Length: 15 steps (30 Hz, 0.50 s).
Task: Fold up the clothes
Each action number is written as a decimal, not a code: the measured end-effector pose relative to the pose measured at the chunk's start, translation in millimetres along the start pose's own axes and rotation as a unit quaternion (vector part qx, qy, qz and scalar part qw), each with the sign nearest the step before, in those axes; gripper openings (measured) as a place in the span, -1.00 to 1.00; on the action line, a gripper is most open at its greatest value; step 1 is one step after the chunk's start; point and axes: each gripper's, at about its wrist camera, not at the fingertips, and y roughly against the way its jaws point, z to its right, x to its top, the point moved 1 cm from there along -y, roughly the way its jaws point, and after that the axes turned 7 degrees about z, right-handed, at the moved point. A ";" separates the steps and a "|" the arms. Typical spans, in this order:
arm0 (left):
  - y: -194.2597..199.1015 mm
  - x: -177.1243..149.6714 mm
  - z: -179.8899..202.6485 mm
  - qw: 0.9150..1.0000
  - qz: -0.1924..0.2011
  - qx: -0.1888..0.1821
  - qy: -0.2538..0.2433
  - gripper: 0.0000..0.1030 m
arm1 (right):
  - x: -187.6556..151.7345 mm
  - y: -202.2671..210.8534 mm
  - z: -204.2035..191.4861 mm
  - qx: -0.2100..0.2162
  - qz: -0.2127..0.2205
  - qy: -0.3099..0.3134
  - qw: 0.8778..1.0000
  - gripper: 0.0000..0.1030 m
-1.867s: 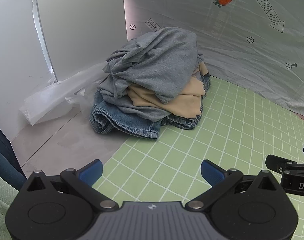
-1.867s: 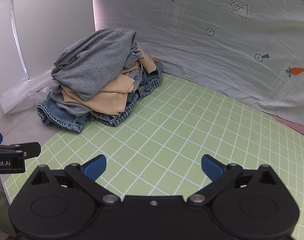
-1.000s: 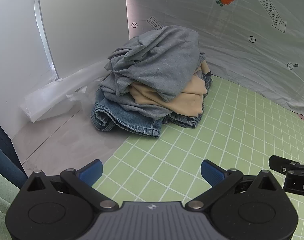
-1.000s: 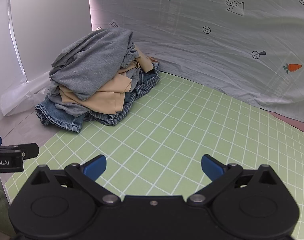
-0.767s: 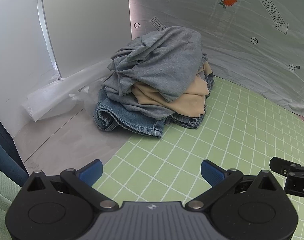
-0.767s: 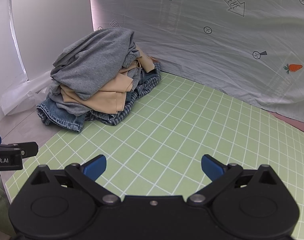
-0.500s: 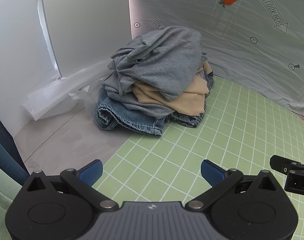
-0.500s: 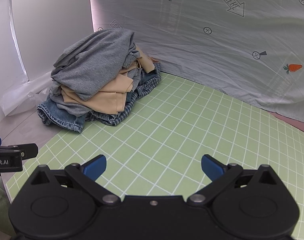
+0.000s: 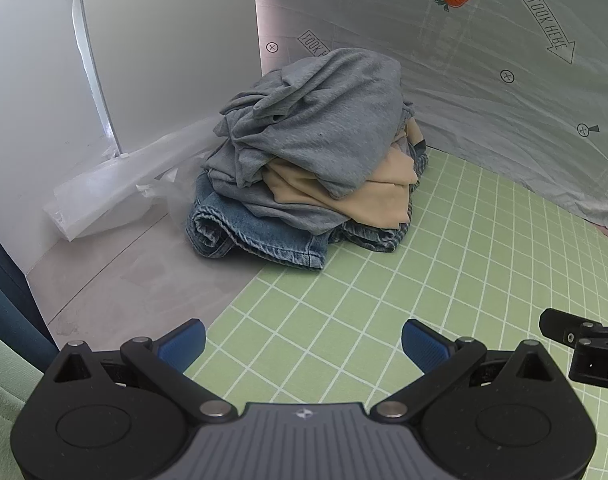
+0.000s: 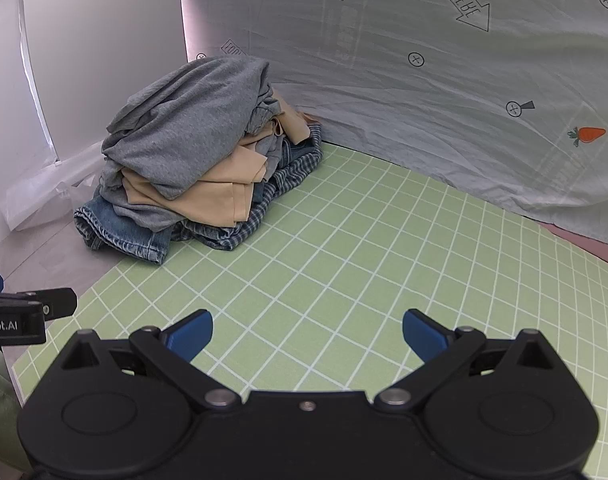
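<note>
A heap of unfolded clothes (image 9: 315, 160) sits in the far left corner of a work surface, straddling the edge of a green gridded cutting mat (image 9: 443, 272) and the bare grey tabletop (image 9: 124, 276) beside it. On top is a crumpled grey knit top (image 9: 335, 120); under it lies a beige garment (image 9: 375, 196), then more grey fabric, then a rolled pair of blue denim jeans (image 9: 256, 236) at the bottom. From the right wrist view a blue checked shirt (image 10: 264, 204) shows at the base of the heap on the mat side. Behind the heap hangs a white sheet printed with carrots and arrows (image 10: 423, 80), and crumpled clear plastic wrap (image 9: 116, 188) lies against the wall to its left. The left gripper (image 9: 302, 343) hovers low over the near edge of the mat, its blue-tipped fingers spread wide with nothing between them. The right gripper (image 10: 307, 333) hovers beside it, likewise spread wide and holding nothing. Both are well apart from the clothes. The task appears not to have begun: no garment is laid flat or folded on the mat, and every piece is left to do. No basket, bin or other container is visible.
</note>
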 end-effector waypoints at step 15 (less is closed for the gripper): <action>-55.9 27.6 -18.0 0.998 -0.053 0.023 0.022 1.00 | 12.1 -64.3 -13.0 0.016 -0.046 0.022 0.999 0.99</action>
